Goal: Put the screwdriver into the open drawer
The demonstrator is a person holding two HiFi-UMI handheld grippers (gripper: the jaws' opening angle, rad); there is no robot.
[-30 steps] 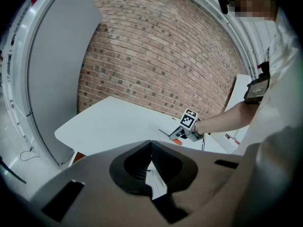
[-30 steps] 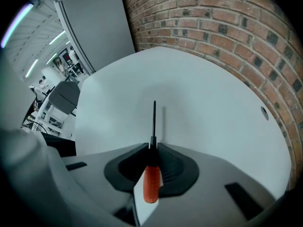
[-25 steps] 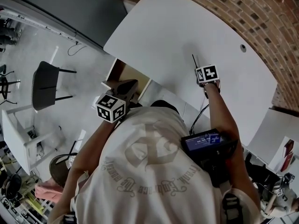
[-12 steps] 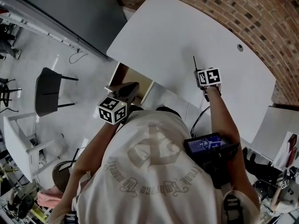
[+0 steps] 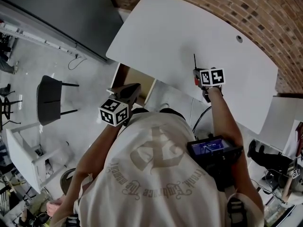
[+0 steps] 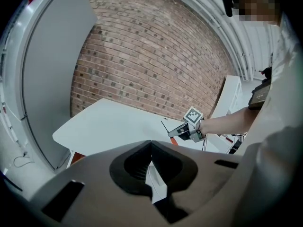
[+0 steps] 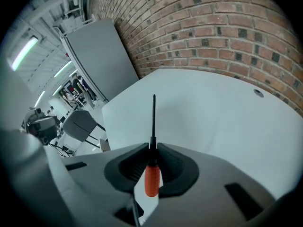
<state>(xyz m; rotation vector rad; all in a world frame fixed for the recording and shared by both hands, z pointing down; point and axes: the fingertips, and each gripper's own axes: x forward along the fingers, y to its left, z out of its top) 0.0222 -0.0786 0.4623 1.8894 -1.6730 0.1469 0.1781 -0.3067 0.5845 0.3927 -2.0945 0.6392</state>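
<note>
A screwdriver (image 7: 152, 176) with a red handle and thin black shaft sits clamped between the fingers of my right gripper (image 7: 152, 148), its tip pointing out over the white table (image 7: 213, 112). In the head view the right gripper (image 5: 195, 73) hovers at the table's near edge, with the screwdriver (image 5: 194, 62) pointing away from me. My left gripper (image 5: 133, 87) is shut and empty, just in front of the open drawer (image 5: 129, 76) with its brown inside under the table's left end. In the left gripper view the shut left gripper (image 6: 150, 146) faces the right gripper (image 6: 185, 130).
A brick wall (image 5: 227, 4) runs behind the table (image 5: 161, 27). A dark grey panel (image 5: 57, 8) stands at the left. On the floor are a black chair (image 5: 49, 96) and a white shelf unit (image 5: 23, 150). Another white tabletop (image 5: 284, 122) lies at the right.
The head view has shifted a little. My right gripper still holds the screwdriver by the table's near edge, and the red handle now shows. The left gripper has barely moved.
</note>
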